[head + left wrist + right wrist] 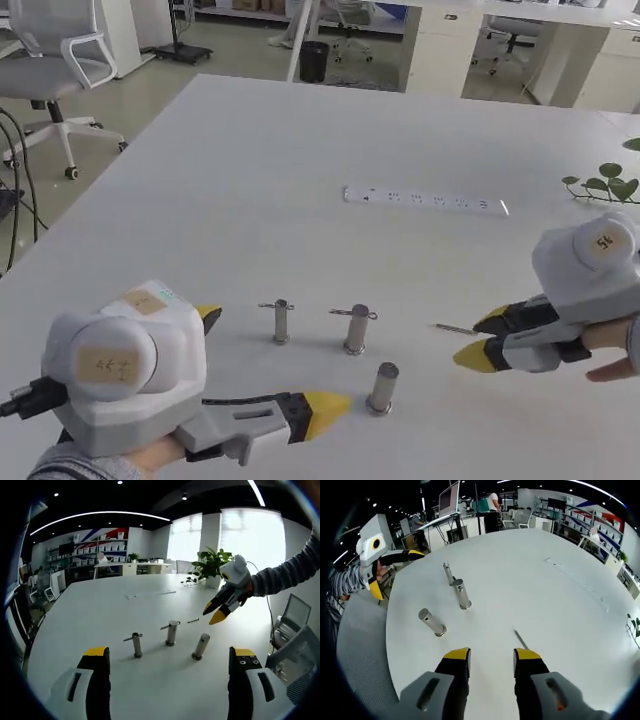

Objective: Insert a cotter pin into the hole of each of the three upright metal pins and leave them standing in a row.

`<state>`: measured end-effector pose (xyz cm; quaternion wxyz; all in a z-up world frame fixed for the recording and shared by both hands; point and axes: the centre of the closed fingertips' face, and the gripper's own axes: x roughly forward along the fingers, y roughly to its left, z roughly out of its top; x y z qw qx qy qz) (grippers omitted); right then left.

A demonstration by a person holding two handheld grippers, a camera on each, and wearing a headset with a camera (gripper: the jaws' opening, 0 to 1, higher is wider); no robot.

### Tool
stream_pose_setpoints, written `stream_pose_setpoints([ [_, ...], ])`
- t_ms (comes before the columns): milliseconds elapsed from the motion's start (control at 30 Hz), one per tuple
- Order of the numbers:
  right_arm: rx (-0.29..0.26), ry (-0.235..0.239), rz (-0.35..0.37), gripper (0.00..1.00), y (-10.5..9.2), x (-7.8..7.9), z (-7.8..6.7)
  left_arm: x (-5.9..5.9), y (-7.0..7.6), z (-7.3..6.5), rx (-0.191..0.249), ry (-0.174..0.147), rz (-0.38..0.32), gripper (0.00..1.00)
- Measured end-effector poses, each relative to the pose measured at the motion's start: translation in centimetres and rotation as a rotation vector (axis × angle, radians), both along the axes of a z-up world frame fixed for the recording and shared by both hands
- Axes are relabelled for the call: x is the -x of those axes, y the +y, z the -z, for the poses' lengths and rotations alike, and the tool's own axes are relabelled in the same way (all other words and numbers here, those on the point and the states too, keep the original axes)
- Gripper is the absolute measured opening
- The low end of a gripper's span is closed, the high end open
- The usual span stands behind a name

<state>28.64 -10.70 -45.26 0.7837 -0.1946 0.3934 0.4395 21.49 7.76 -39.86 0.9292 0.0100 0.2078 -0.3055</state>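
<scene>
Three upright metal pins stand on the white table (250, 170). The left pin (281, 322) and the middle pin (356, 330) each carry a cotter pin through the top hole. The front right pin (382, 388) has a bare top. A loose cotter pin (455, 328) lies flat on the table, just ahead of my right gripper (478, 338), which is open and empty. In the right gripper view this cotter pin (521, 640) lies just beyond the right fingertip (526, 655). My left gripper (267, 365) is wide open, low in front of the pins (172, 632).
A white power strip (425, 199) lies farther back on the table. A green plant (605, 185) stands at the right edge. Office chairs (55, 45) and desks stand beyond the table.
</scene>
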Motion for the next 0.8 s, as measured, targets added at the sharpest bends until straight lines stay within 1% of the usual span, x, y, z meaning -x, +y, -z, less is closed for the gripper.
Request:
stream_pose_setpoints([
  [67,0.024,0.004,-0.018,0.29,-0.1,-0.5,0.3,0.0,0.0,0.0,0.003,0.001,-0.002,0.99],
  [100,0.04,0.014,-0.024,0.28,-0.2,-0.6,0.5,0.1,0.0,0.0,0.005,0.002,-0.003,0.99],
  [167,0.058,0.023,-0.029,0.25,-0.3,-1.3,0.8,0.1,-0.1,0.1,0.004,0.003,-0.001,0.98],
  [200,0.086,0.016,-0.032,0.23,-0.6,-1.9,1.0,0.1,-0.1,0.2,0.002,0.005,-0.001,0.98],
  [233,0.101,0.007,-0.044,0.21,-0.7,-2.2,1.1,0.1,-0.1,0.2,0.002,0.006,-0.001,0.97],
  [333,0.116,0.019,-0.042,0.19,-0.6,-3.1,1.4,0.2,-0.1,0.2,0.008,0.005,-0.004,0.97],
  [367,0.128,0.024,-0.043,0.19,-0.8,-3.3,1.5,0.2,-0.1,0.2,0.011,0.005,-0.004,0.97],
  [400,0.154,0.018,-0.055,0.18,-1.0,-3.7,1.7,0.2,-0.1,0.2,0.013,0.005,-0.003,0.97],
  [433,0.159,0.017,-0.051,0.16,-1.1,-3.9,1.8,0.2,-0.2,0.2,0.012,0.005,-0.003,0.97],
  [500,0.163,0.038,-0.044,0.15,-1.3,-4.1,2.1,0.3,-0.2,0.2,0.011,0.004,-0.001,0.97],
  [567,0.171,0.048,-0.057,0.14,-1.3,-4.1,2.5,0.4,-0.3,0.1,0.015,0.003,-0.001,0.97],
  [600,0.189,0.049,-0.066,0.13,-1.4,-4.1,2.7,0.4,-0.3,0.2,0.016,0.003,-0.001,0.96],
  [633,0.219,0.046,-0.083,0.12,-1.8,-4.1,3.0,0.5,-0.2,0.2,0.015,0.005,-0.001,0.96],
  [667,0.234,0.05,-0.093,0.12,-2.0,-4.0,3.2,0.5,-0.2,0.2,0.014,0.004,-0.002,0.96],
  [733,0.246,0.06,-0.095,0.11,-2.2,-4.0,3.5,0.5,-0.2,0.2,0.016,0.004,-0.003,0.96],
  [800,0.258,0.06,-0.102,0.1,-2.4,-4.1,3.6,0.6,-0.1,0.1,0.017,0.004,-0.005,0.96],
])
